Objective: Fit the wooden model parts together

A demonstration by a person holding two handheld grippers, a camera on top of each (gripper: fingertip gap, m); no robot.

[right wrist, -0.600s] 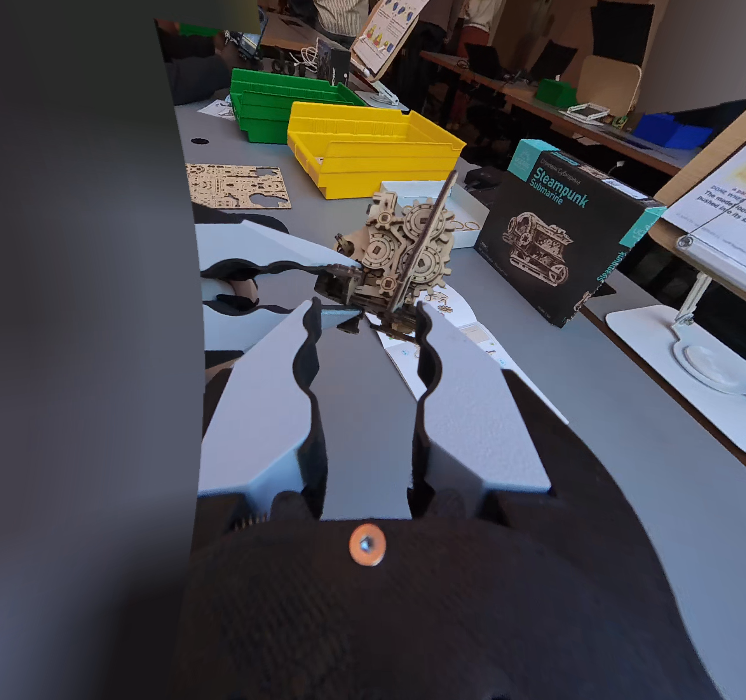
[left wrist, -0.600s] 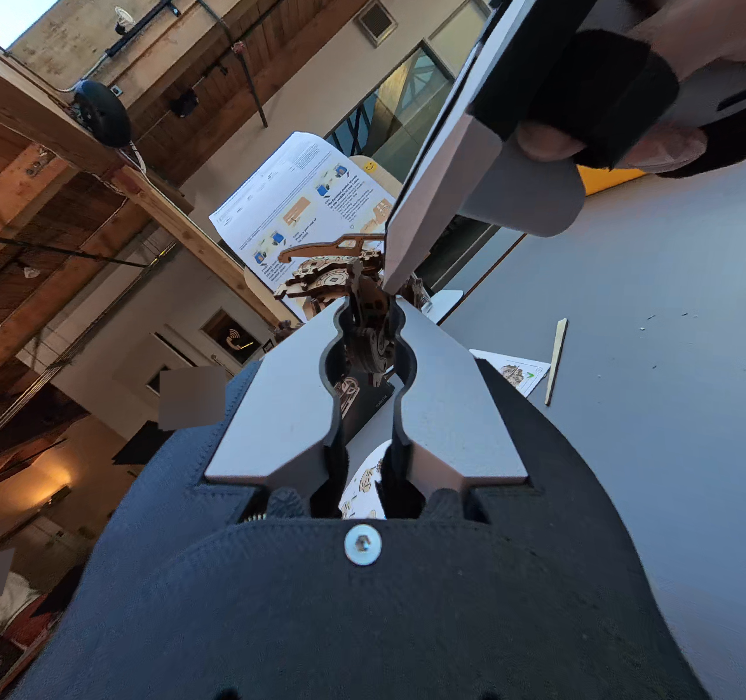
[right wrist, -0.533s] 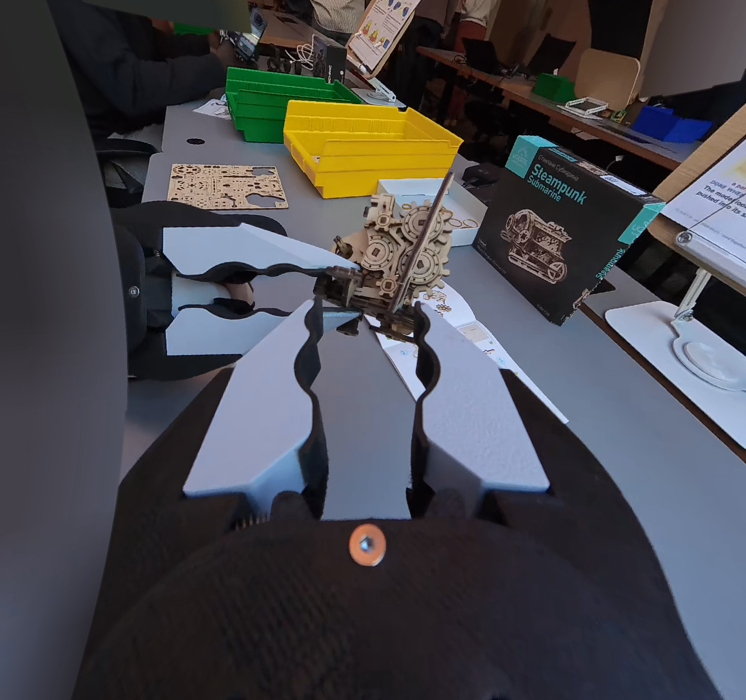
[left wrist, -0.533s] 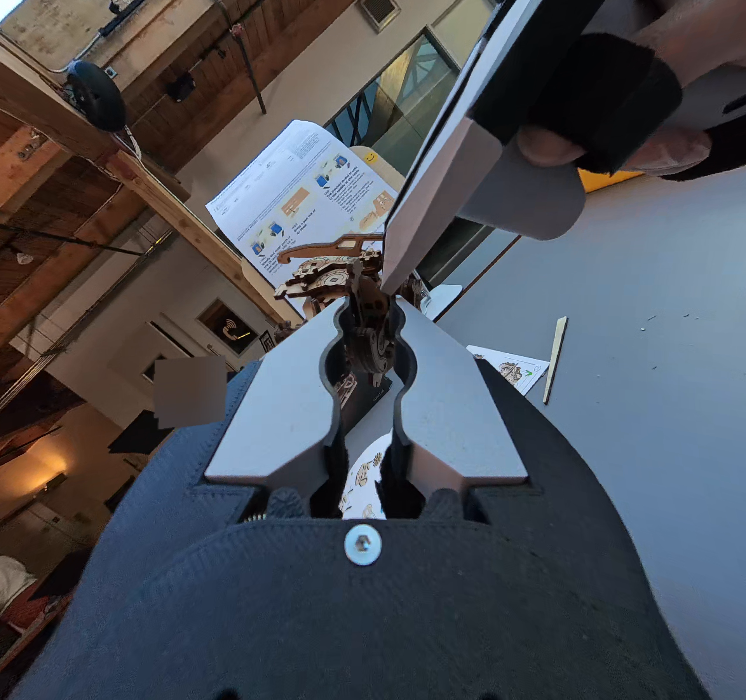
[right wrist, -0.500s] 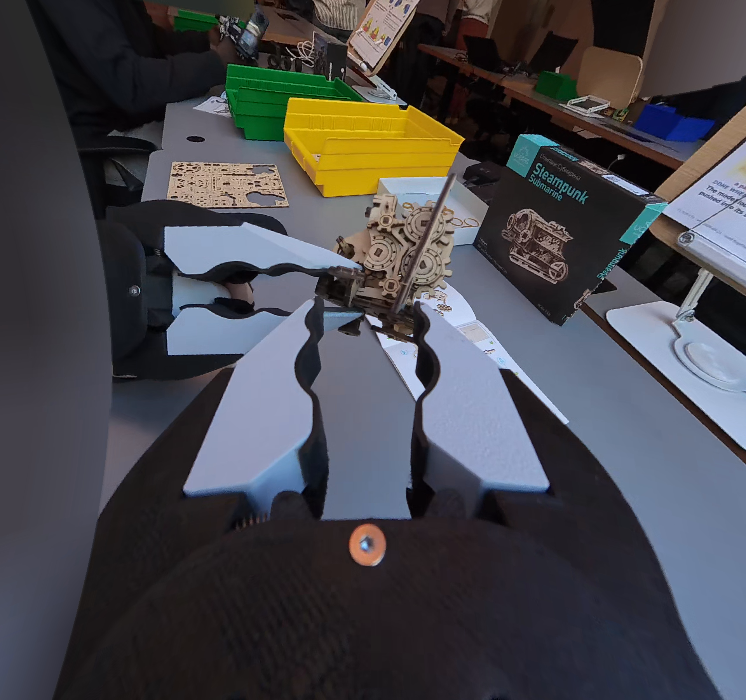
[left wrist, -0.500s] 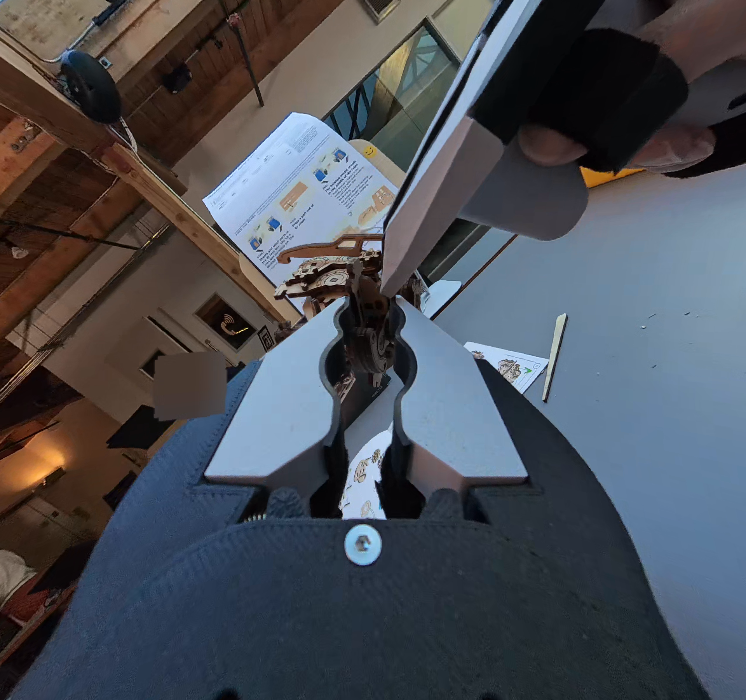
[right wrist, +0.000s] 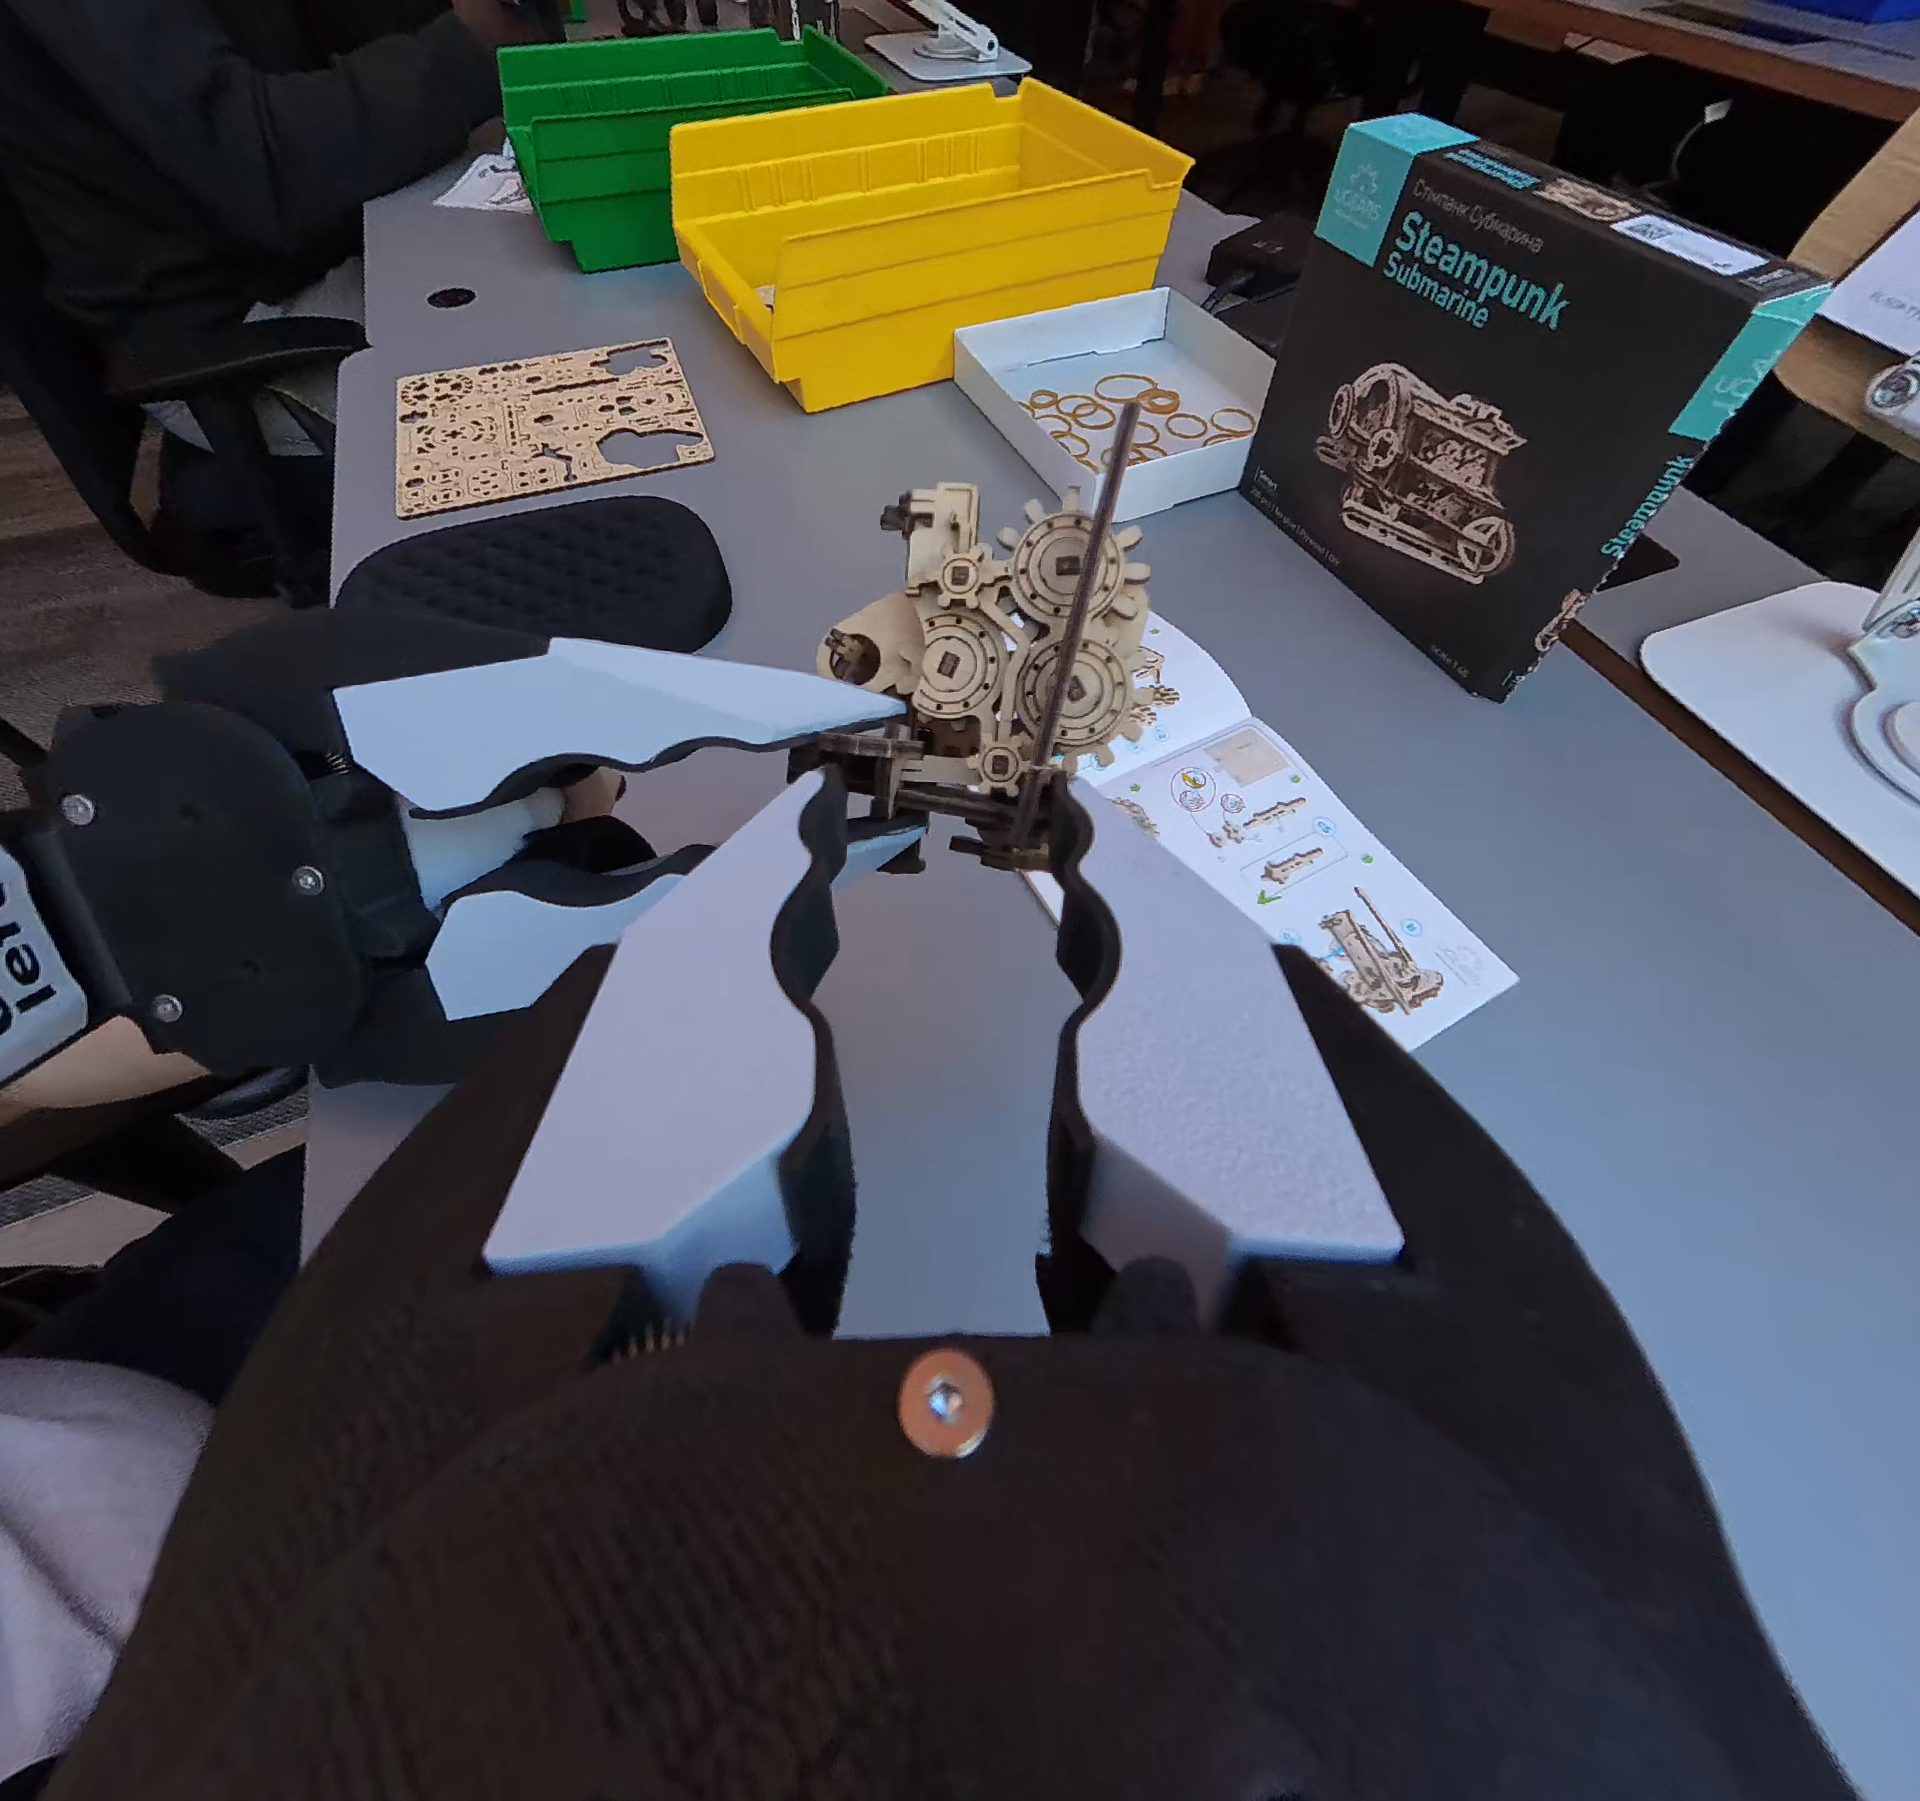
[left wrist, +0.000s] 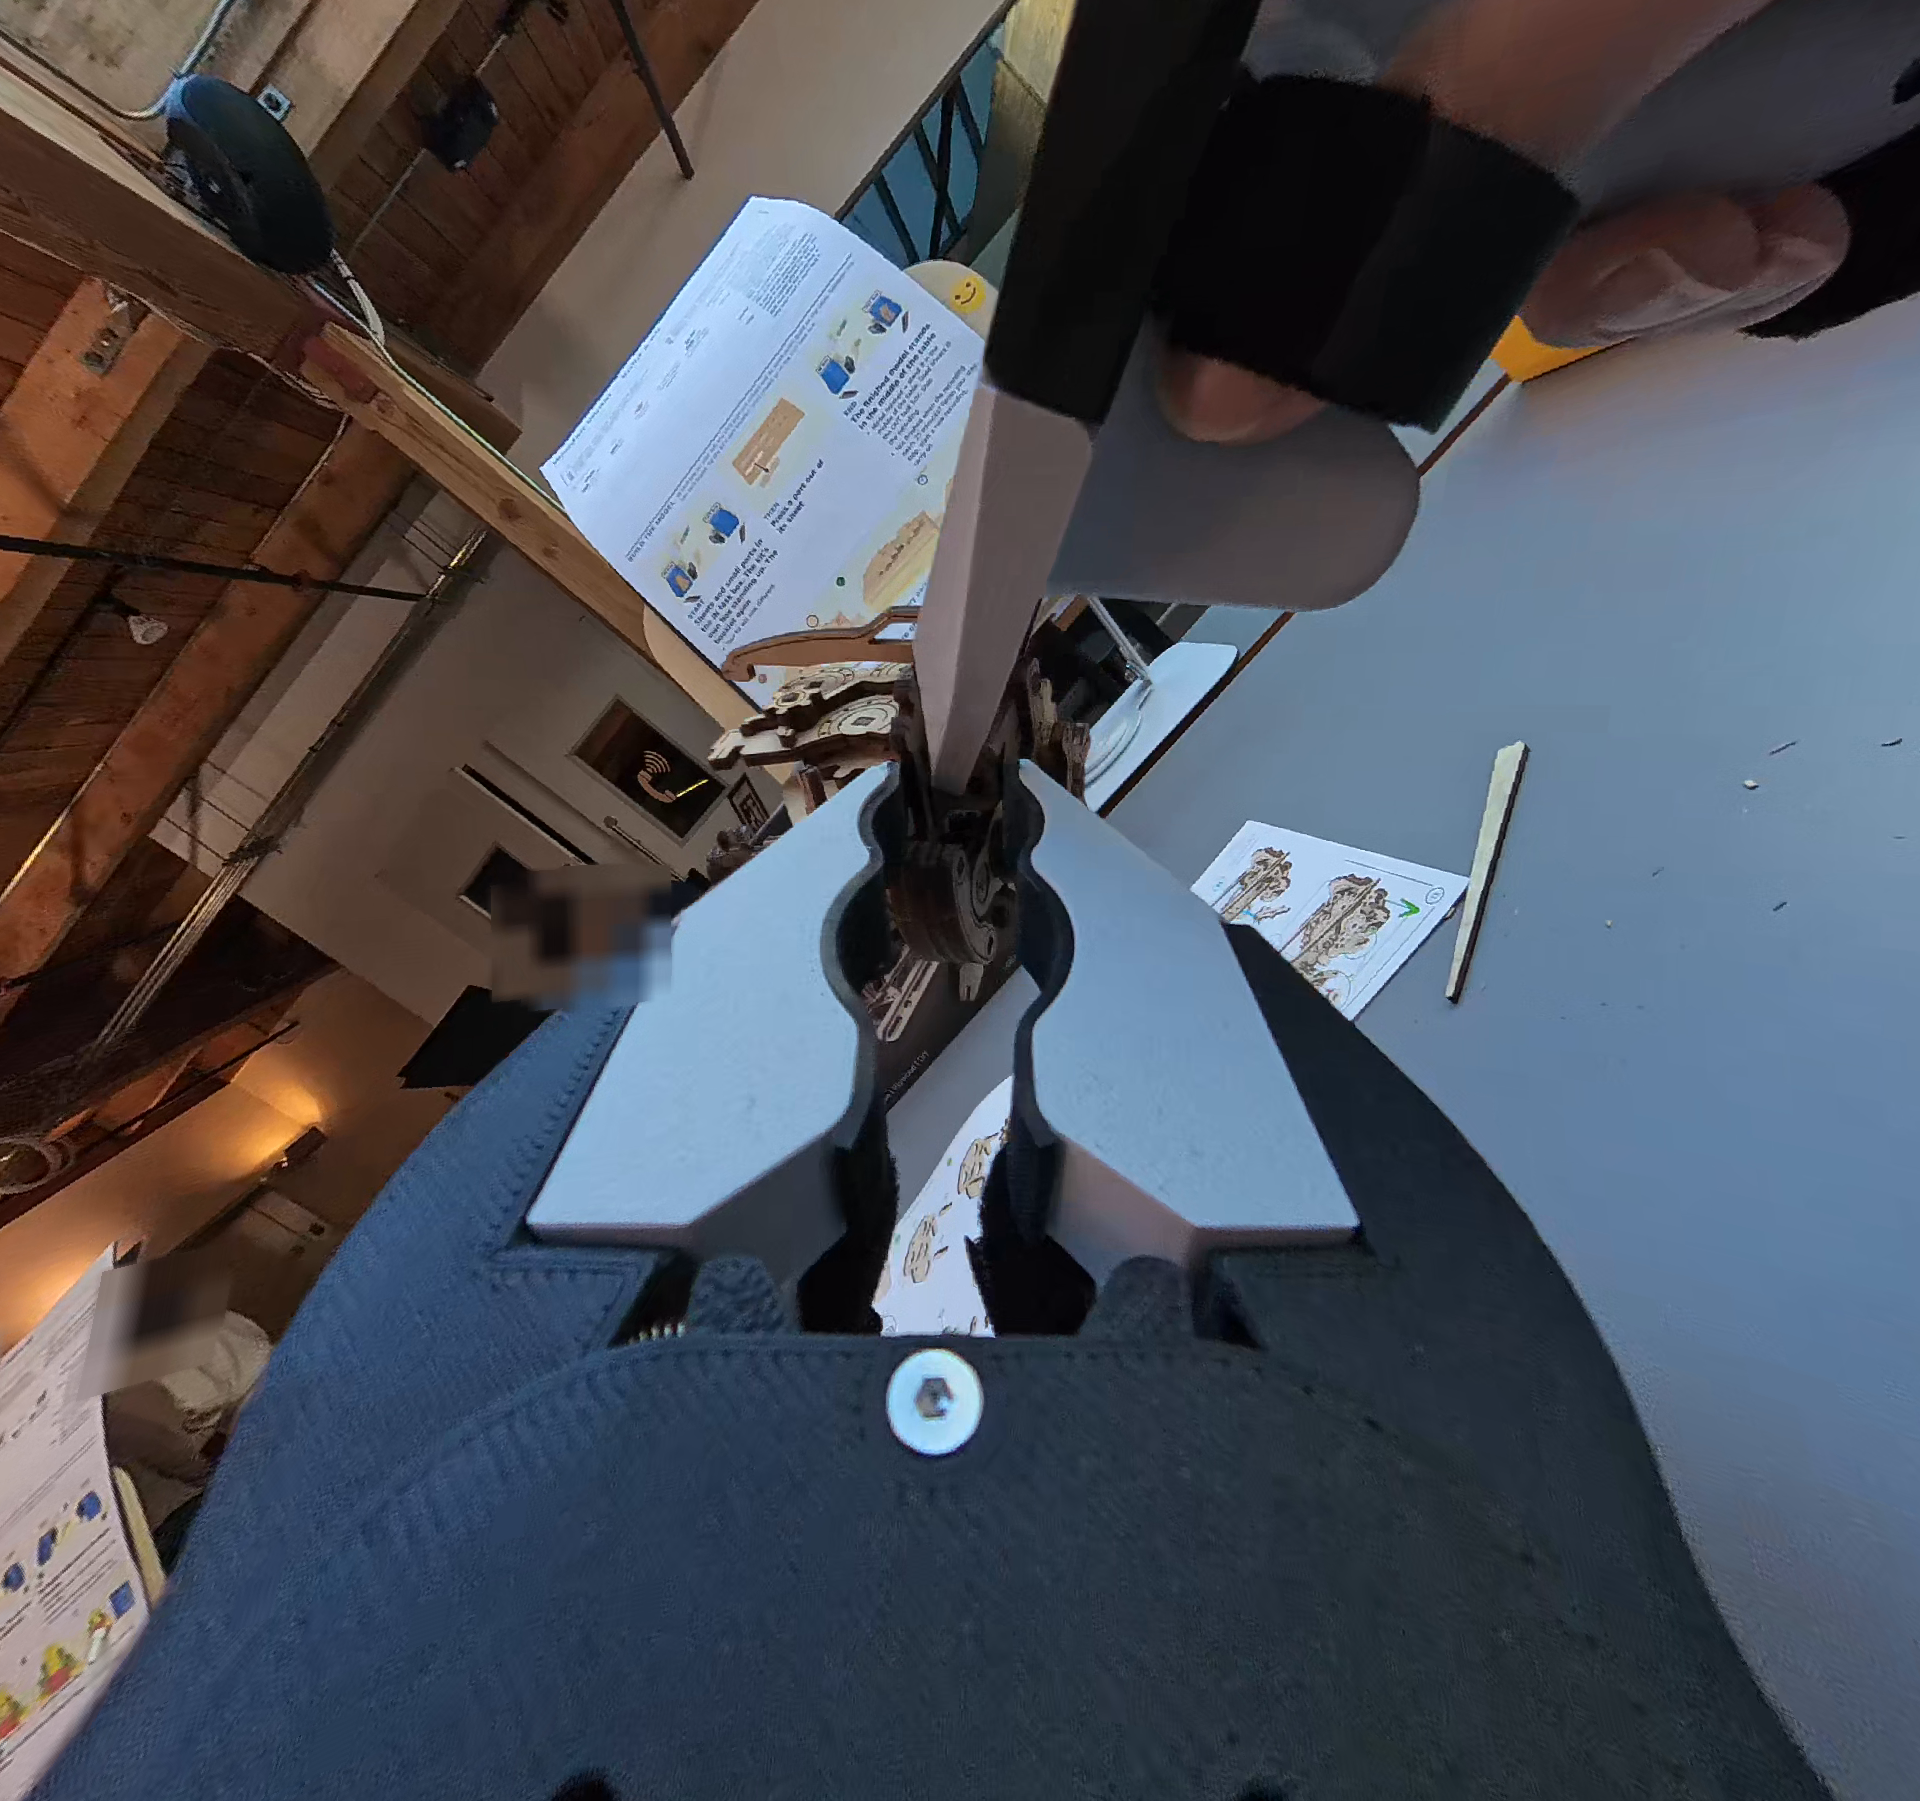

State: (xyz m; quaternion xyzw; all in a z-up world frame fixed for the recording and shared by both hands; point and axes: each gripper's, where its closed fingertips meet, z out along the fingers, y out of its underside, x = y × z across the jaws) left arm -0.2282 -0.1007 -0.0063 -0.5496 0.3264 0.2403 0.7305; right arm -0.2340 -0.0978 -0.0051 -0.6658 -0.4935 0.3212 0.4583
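Note:
The wooden gear model (right wrist: 997,671), pale cogs on a dark frame, is held above the grey table (right wrist: 1558,1180). A thin dark rod (right wrist: 1086,588) stands along its right side. My right gripper (right wrist: 940,816) has its tips on either side of the model's dark base. My left gripper (right wrist: 899,775) comes in from the left and clamps the model's left side. In the left wrist view my left gripper (left wrist: 951,816) is shut on the model (left wrist: 951,878), and a right gripper finger (left wrist: 977,608) reaches down onto it from above, with a hand behind it.
Behind the model are a yellow bin (right wrist: 914,224), a green bin (right wrist: 665,110), a wooden parts sheet (right wrist: 540,421), a white tray of rubber rings (right wrist: 1122,401) and a black kit box (right wrist: 1507,380). An instruction booklet (right wrist: 1299,868) lies under the model. A wooden stick (left wrist: 1486,868) lies apart. Both grippers' tips are close together, under 4 cm apart.
The right gripper has risen and tipped down, so it looks at the model more from above. In the left view it has swung in over the model. Both grips are unchanged.

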